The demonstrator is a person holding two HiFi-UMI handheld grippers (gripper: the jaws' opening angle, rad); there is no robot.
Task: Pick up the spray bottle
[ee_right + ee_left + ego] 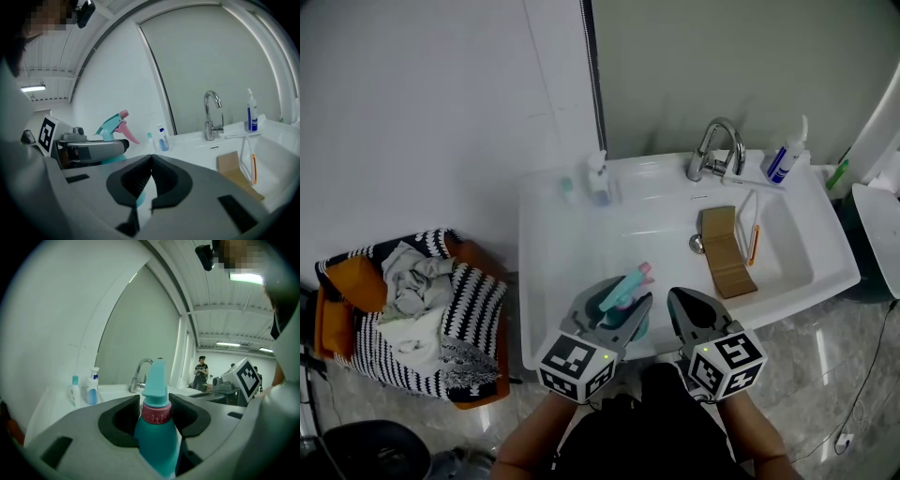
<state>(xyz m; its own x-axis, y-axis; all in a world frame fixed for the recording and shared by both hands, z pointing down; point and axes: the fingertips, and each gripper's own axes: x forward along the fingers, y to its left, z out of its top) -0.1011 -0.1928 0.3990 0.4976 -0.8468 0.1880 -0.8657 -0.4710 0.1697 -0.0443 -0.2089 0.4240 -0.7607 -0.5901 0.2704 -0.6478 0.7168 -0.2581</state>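
The spray bottle [634, 277] is teal with a pink collar and pink trigger. My left gripper [623, 302] is shut on its neck, just above the front rim of the white sink [546, 281]. In the left gripper view the bottle [157, 439] stands upright between the dark pads [124, 416], its nozzle pointing away. My right gripper [675, 300] hovers close to the right of the left one, jaws shut with nothing between them [151, 161]. The right gripper view shows the bottle's head [111, 125] above the left gripper [91, 150].
Behind the basin stands a chrome faucet [717, 150], with a blue-and-white pump bottle [785, 159] to its right and small bottles [598, 178] at the back left. A brown pad [727, 251] and an orange-handled tool [754, 242] lie in the basin. A striped seat with clothes [412, 309] stands left.
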